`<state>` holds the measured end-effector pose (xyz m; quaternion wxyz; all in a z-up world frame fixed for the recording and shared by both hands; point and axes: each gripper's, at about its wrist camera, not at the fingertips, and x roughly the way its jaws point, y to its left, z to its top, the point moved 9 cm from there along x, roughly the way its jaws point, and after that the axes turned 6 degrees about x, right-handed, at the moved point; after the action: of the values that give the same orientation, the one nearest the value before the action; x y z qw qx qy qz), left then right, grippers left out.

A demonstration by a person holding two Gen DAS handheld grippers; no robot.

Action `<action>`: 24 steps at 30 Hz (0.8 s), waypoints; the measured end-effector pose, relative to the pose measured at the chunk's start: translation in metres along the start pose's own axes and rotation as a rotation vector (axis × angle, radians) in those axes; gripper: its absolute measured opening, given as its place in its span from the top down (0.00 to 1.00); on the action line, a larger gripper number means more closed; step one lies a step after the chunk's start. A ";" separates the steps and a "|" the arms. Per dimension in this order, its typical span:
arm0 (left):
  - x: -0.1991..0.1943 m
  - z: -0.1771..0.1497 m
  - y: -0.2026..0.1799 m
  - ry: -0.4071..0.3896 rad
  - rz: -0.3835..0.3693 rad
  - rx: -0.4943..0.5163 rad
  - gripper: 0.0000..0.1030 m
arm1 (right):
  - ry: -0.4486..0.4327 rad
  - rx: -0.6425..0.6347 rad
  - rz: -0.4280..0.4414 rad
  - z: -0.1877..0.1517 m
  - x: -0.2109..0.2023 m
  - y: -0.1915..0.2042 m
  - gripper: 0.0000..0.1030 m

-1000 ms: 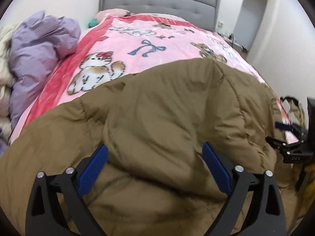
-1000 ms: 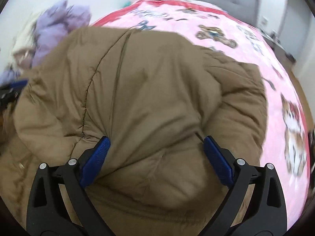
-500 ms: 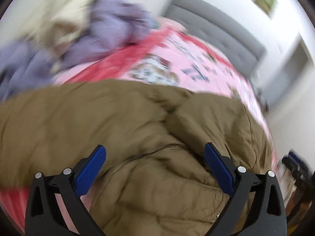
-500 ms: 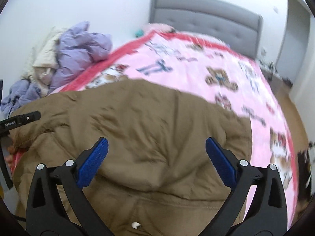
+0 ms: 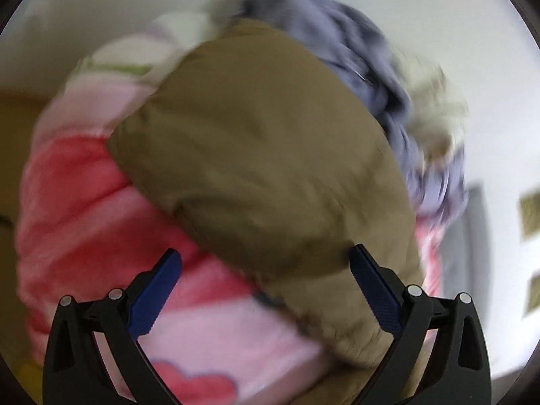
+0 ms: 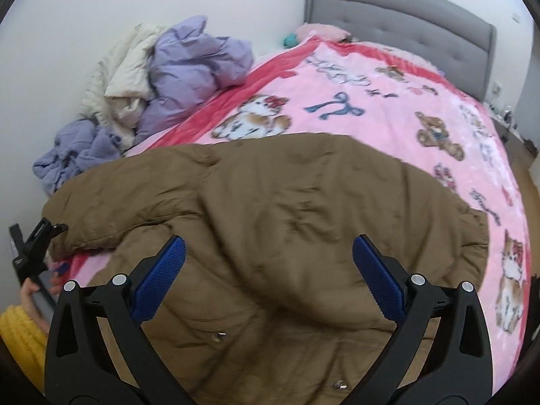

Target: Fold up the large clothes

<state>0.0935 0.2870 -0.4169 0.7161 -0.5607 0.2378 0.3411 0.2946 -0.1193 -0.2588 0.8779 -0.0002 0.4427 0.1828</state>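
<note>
Brown puffer coat sleeve runs leftward | left gripper nearer it, jaws apart | right gripper jaws apart too, over coat body

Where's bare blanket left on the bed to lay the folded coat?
Free: pink blanket between the brown coat and the grey headboard. Crowded: clothes pile by the wall, and the near end, covered by the coat.
</note>
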 end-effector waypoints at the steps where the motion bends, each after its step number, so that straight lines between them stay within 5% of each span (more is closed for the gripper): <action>1: 0.004 0.005 0.004 -0.001 -0.024 -0.051 0.05 | 0.008 -0.011 0.005 0.000 0.001 0.006 0.08; 3: 0.011 0.015 0.013 -0.024 -0.083 -0.160 0.05 | 0.015 -0.046 0.012 0.000 0.002 0.018 0.08; 7: 0.020 0.029 0.012 -0.032 -0.145 -0.200 0.06 | 0.033 -0.099 0.019 -0.002 0.003 0.037 0.08; 9: 0.023 0.032 0.008 -0.026 -0.167 -0.194 0.16 | 0.046 -0.106 0.032 -0.002 0.005 0.043 0.08; 14: 0.015 0.046 -0.015 -0.035 -0.140 -0.046 0.71 | 0.065 -0.094 0.043 -0.008 0.008 0.047 0.08; 16: 0.003 0.050 -0.022 -0.057 -0.122 0.010 0.80 | 0.075 -0.073 0.055 -0.012 0.009 0.047 0.08; 20: -0.013 0.056 -0.051 -0.087 -0.142 0.055 0.85 | 0.084 -0.045 0.060 -0.016 0.008 0.041 0.08; 24: -0.049 0.064 -0.111 -0.154 -0.304 0.093 0.85 | 0.076 -0.032 0.039 -0.016 0.002 0.028 0.08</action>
<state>0.1422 0.3222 -0.2936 0.8006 -0.5287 0.1105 0.2593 0.2745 -0.0946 -0.2657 0.8565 -0.0125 0.4727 0.2070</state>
